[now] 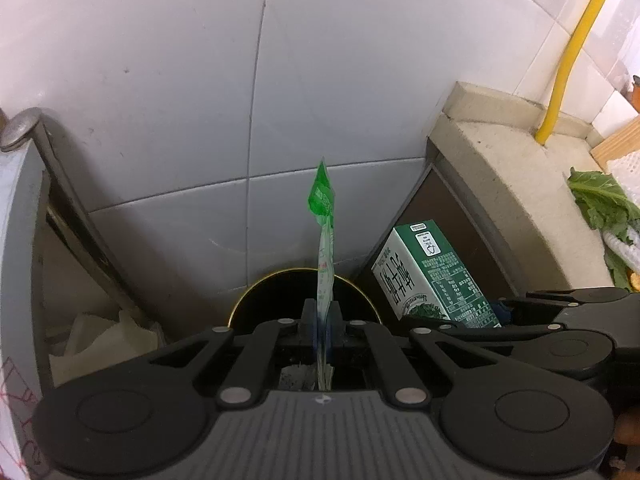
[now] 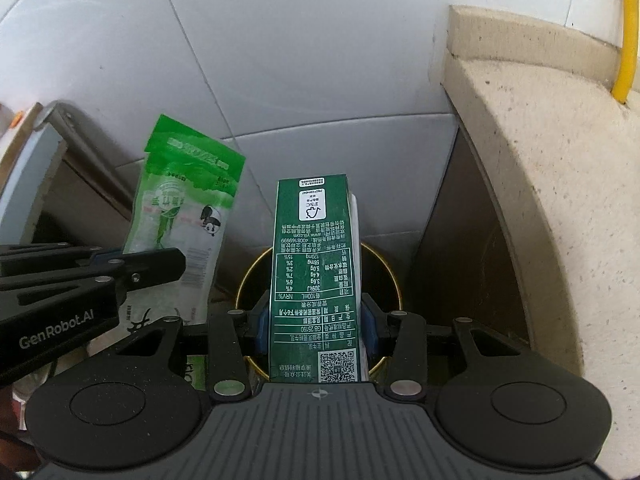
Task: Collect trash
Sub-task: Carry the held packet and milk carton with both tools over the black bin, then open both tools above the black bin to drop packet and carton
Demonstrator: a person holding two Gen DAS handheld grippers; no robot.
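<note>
Pinching a limp, light plastic wrapper (image 1: 325, 240), the left hand-held gripper (image 1: 323, 320) is fully closed; the right hand-held gripper (image 2: 316, 320) clamps a stiff milk carton (image 2: 314, 280) mid-body above the bin (image 2: 390, 276).

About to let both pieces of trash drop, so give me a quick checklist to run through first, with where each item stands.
1. Left tongs shut on green wrapper: ok.
2. Right tongs gripping milk carton: ok.
3. Bin opening below carton: ok.
4. Bin below wrapper: ok.
5. Room left inside bin: cannot tell, interior is dark.
6. Both tongs clear of each other: ok, side by side, apart.
</note>
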